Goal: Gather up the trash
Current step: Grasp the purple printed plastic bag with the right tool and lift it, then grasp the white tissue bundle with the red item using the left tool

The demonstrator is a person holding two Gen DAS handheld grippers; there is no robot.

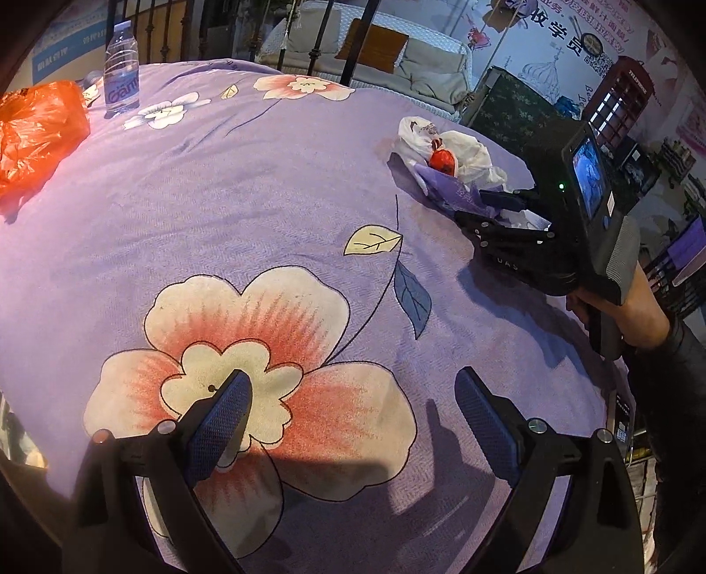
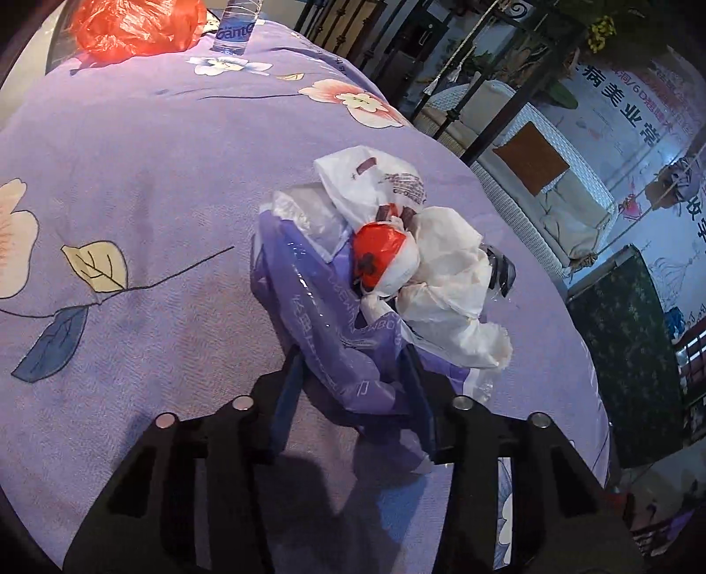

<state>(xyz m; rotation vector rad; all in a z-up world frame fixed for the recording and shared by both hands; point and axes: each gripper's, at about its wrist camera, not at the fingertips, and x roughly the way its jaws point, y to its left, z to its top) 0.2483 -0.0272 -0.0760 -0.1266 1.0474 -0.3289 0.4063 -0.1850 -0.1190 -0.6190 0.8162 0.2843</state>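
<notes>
A heap of trash (image 2: 388,256) lies on the purple flowered cloth: a purple plastic bag (image 2: 335,335), white crumpled bags and a small red-and-white wad (image 2: 379,256). My right gripper (image 2: 357,375) is shut on the near end of the purple bag, which bunches between its fingers. In the left wrist view the heap (image 1: 445,159) sits at the far right with the right gripper (image 1: 507,212) at it. My left gripper (image 1: 353,410) is open and empty, low over the big flower print.
An orange plastic bag (image 1: 35,128) and an upright water bottle (image 1: 121,66) stand at the far left of the table (image 1: 220,176); both show in the right wrist view, bag (image 2: 132,24) and bottle (image 2: 236,26). The table edge curves close behind the heap. Black railings stand beyond.
</notes>
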